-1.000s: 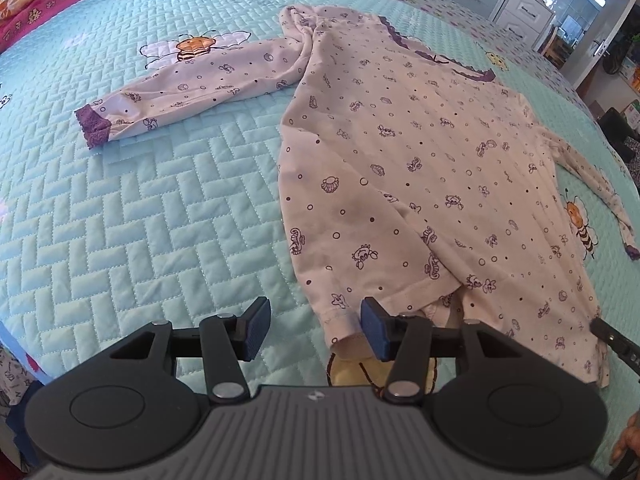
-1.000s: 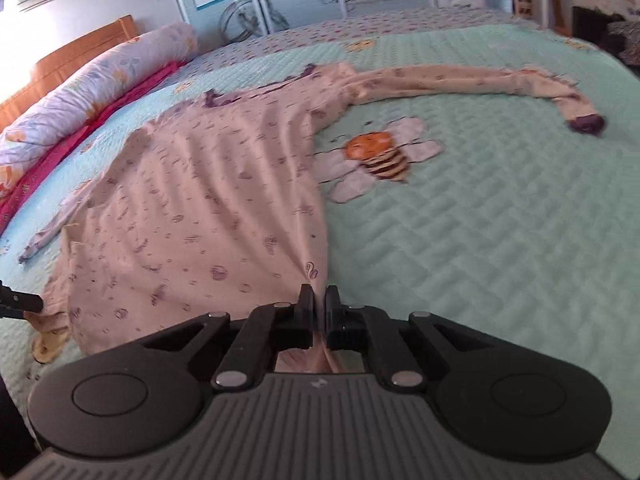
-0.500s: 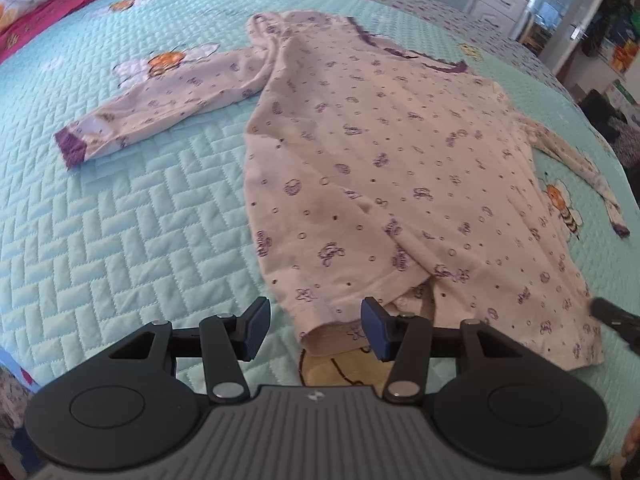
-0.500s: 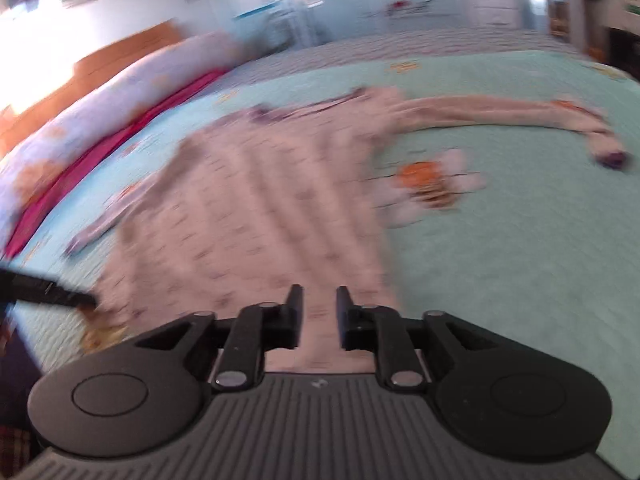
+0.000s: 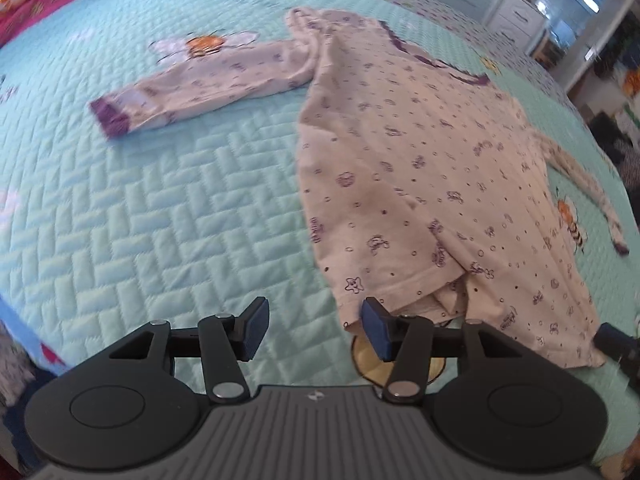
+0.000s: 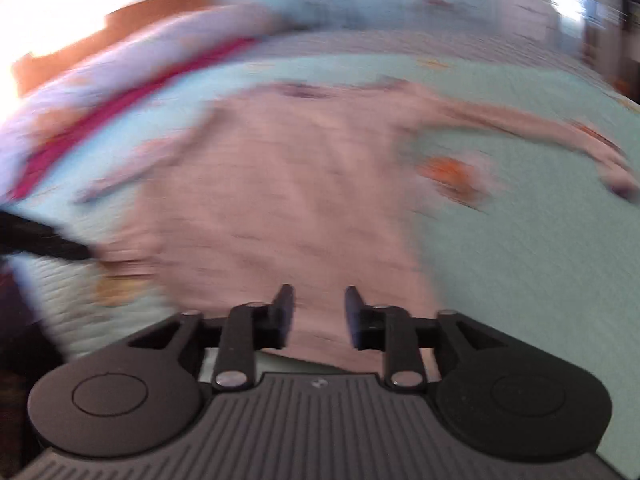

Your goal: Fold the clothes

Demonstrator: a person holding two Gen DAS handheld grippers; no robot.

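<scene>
A pale pink long-sleeved pyjama top (image 5: 420,168) with small purple prints and purple cuffs lies spread flat on the turquoise quilt (image 5: 160,220). Its left sleeve (image 5: 192,88) stretches out to the left. My left gripper (image 5: 314,326) hangs open over the quilt, just left of the hem's near corner, holding nothing. In the blurred right wrist view the same top (image 6: 288,200) fills the middle, and my right gripper (image 6: 318,312) stands open above its lower hem with nothing between its fingers. The right gripper's tip (image 5: 616,344) shows at the hem's far corner.
The quilted bedspread has bee and flower patches (image 5: 204,42). Pink and floral pillows (image 6: 120,104) and a wooden headboard (image 6: 160,12) lie at the bed's head. White drawers (image 5: 516,16) and a doorway stand beyond the far side. The bed's near edge runs below the grippers.
My right gripper, shut on the hem a second ago, has opened, let it go and swung left fast. The left gripper stayed open and shifted left of the hem corner.
</scene>
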